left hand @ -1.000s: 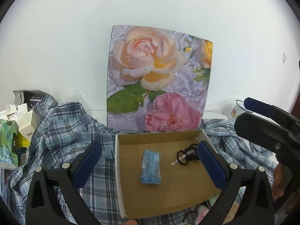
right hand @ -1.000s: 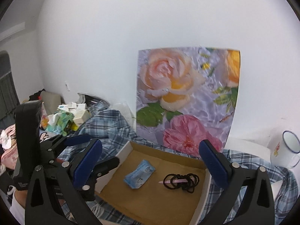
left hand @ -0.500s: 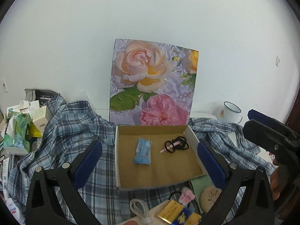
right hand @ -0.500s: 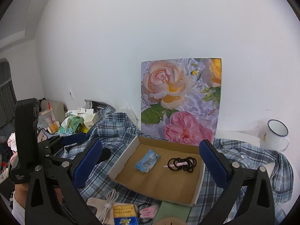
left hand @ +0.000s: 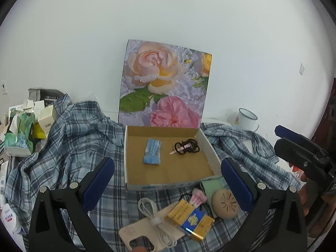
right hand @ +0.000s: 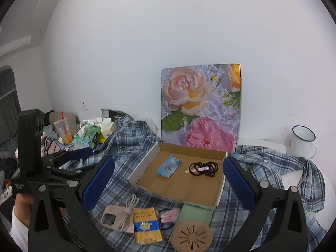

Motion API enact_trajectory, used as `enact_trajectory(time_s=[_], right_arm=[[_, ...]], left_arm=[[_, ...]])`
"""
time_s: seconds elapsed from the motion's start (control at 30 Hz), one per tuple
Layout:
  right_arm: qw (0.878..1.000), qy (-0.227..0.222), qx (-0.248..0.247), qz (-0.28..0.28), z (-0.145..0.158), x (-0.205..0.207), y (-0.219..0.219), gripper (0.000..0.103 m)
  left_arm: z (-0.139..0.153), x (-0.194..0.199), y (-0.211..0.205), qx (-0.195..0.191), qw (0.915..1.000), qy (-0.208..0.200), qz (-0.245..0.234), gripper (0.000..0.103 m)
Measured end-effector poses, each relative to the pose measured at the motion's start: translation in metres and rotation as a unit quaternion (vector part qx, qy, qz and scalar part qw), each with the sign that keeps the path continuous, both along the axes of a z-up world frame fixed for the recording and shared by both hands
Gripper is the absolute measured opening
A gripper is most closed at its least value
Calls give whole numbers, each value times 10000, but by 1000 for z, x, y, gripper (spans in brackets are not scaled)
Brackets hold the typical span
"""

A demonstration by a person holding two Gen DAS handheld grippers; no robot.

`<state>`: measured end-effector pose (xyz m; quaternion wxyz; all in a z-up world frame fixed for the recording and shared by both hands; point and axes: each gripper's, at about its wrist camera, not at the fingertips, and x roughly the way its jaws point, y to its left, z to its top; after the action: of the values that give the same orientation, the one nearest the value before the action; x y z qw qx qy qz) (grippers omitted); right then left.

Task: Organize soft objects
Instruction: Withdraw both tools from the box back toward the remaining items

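Cardboard box (left hand: pixel 168 163) seen mid-frame, floor mostly bare beyond tissue pack (left hand: pixel 152 151) and hair ties (left hand: pixel 187 145). Left gripper (left hand: pixel 166 183) and right gripper (right hand: pixel 168 181) held wide apart, nothing gripped or touched.

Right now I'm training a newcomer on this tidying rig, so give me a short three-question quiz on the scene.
1. True or false: the cardboard box holds a blue packet and black hair ties.
2. Which lies nearest the round tan disc? A) enamel mug B) green card C) tissue pack
3. Fill in: the white cable lies across a beige phone ____.

Key: 1 true; 2 B; 3 case.
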<state>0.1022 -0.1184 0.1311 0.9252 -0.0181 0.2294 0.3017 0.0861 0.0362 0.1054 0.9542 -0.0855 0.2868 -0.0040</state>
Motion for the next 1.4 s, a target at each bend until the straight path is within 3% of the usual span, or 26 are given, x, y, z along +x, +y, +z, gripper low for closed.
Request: enact_trajectory(time_s=[0.33,0.6,0.7,0.87,1.0,1.4], right_arm=[[9993,251,-229,155,-31,-14,-6,103],[9981,419,-398,225,-58,-17,-8,103],[9974,527,-391,289,-68,-13,-9,103],[9960,717,-490,229,-84,-3,-9,103],[9949,848,-507,206,-93,2,-9,103],[9926,1078,-526,176,-110,12,-8,103]], left_arm=[[-28,-14,0,385,9985,379,18,103],[-60,-16,-4,371,9963,762,-144,102],[-77,-13,-6,465,9944,938,-159,86],[-102,-8,-2,358,9915,1238,-186,76],[-112,-2,0,298,9890,1435,-204,38],[-124,9,-2,246,9850,1672,-357,35]])
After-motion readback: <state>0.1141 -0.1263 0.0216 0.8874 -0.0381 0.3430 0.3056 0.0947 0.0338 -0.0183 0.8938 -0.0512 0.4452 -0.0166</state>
